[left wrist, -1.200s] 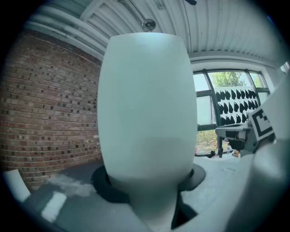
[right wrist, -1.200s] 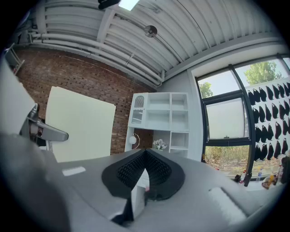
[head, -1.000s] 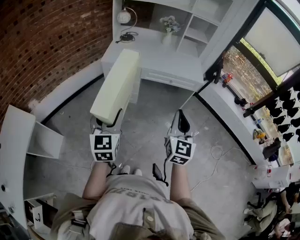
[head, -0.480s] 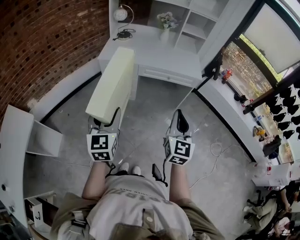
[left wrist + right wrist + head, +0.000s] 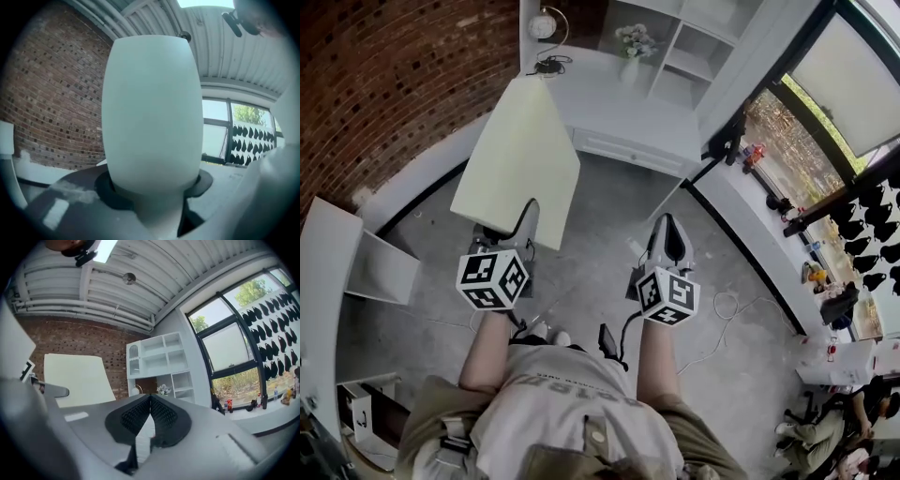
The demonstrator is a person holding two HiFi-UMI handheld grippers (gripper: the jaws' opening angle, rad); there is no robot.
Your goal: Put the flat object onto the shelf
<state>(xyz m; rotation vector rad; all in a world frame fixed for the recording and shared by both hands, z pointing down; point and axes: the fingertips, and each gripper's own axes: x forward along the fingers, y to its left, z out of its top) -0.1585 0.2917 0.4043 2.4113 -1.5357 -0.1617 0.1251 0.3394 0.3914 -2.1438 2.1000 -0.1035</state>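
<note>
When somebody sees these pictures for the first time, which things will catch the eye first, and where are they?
The large pale board stands out most: the left gripper clamps its near edge, and it stretches ahead toward the white shelf unit. Beside it, the right gripper is shut and empty. A red brick wall fills the left side.
</note>
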